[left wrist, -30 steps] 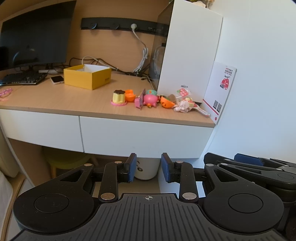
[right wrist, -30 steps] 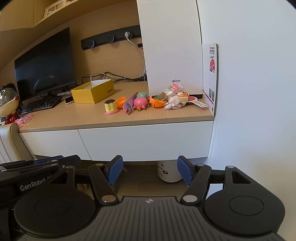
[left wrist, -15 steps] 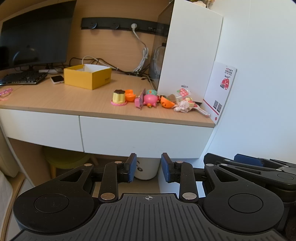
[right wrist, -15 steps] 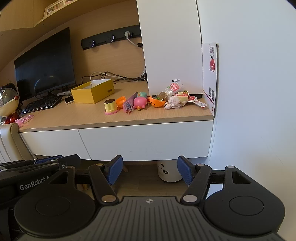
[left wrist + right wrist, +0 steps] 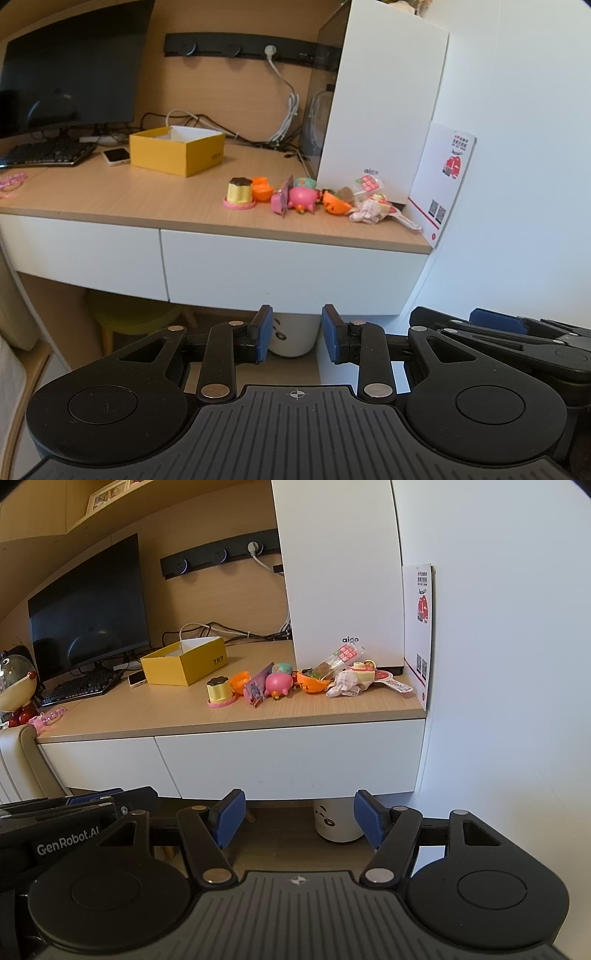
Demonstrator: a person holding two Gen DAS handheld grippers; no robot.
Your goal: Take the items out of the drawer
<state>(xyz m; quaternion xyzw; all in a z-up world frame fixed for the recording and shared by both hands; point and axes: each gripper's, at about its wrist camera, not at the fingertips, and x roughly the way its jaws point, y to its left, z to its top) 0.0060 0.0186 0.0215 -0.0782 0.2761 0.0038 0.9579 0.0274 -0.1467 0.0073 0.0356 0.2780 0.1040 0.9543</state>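
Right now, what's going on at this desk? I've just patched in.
Nobody is handling anything yet. The left claw and right claw both hang open and empty in front of the desk, below the right-hand drawer, which is shut, as is the one to its left. A cluster of small toys already sits on the desktop near a yellow box. Judging by that, the drawer would have to be opened before anything comes out.

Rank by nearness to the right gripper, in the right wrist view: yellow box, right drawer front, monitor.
From the right gripper:
1. Right drawer front, directly ahead, shut.
2. Yellow box, on the desktop, left.
3. Monitor, far left, back.
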